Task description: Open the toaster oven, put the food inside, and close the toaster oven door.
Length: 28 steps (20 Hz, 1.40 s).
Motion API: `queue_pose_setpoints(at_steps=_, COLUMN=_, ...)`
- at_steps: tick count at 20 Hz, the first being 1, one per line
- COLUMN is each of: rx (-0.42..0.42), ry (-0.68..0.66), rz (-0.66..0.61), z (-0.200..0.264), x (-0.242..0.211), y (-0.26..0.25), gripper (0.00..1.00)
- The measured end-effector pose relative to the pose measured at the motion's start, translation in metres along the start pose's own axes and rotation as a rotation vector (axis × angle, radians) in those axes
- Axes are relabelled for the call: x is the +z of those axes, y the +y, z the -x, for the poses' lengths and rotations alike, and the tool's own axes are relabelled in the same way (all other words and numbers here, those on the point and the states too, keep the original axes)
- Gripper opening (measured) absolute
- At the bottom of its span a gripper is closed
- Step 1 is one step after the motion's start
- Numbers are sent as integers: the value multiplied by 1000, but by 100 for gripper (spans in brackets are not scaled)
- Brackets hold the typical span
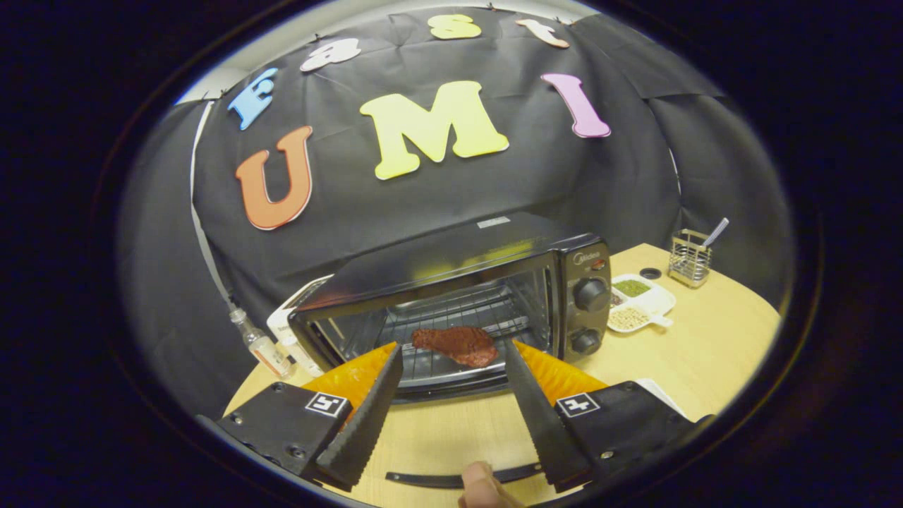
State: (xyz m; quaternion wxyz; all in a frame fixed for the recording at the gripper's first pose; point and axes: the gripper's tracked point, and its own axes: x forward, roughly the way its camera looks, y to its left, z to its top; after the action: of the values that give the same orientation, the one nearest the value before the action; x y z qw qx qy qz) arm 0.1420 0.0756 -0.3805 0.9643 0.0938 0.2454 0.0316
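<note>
The black toaster oven (494, 275) stands on the wooden table (712, 360) with its front open and its wire rack in plain sight. A reddish-brown slab of meat (455, 344) lies on the rack, near the front of the cavity. My gripper (452, 348) is open, its two fingertips reaching to the oven's mouth on either side of the meat, with a small gap on each side. Two knobs (591, 295) sit on the oven's right panel. A dark curved bar (430, 480) lies low between my fingers, beside a person's fingertip (483, 487).
Right of the oven lies a white divided dish (645, 305) with green and beige fillings. Behind it stand a wire holder with a utensil (689, 257) and a small black cap (650, 273). A clear bottle (264, 346) and a white box (291, 317) stand left of the oven.
</note>
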Motion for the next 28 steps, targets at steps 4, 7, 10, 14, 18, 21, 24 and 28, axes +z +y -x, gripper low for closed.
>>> queue_pose_setpoints(at_steps=4, rx=2, ry=0, rz=68, z=37, x=-15, y=7, gripper=99)
queue_pose_setpoints(at_steps=7, rx=6, ry=13, rz=122, z=61, x=-35, y=13, gripper=99)
queue_pose_setpoints(at_steps=10, rx=4, ry=32, rz=198, z=79, x=-55, y=17, gripper=99)
queue_pose_setpoints(at_steps=14, rx=-26, ry=117, rz=238, z=90, x=-97, y=5, gripper=99)
queue_pose_setpoints(at_steps=18, rx=-42, ry=252, rz=207, z=82, x=-137, y=-7, gripper=99)
queue_pose_setpoints(at_steps=21, rx=-57, ry=303, rz=215, z=69, x=-149, y=-13, gripper=100)
queue_pose_setpoints(at_steps=24, rx=-72, ry=363, rz=237, z=62, x=-162, y=-17, gripper=100)
queue_pose_setpoints(at_steps=28, rx=-78, ry=361, rz=234, z=50, x=-164, y=-21, gripper=100)
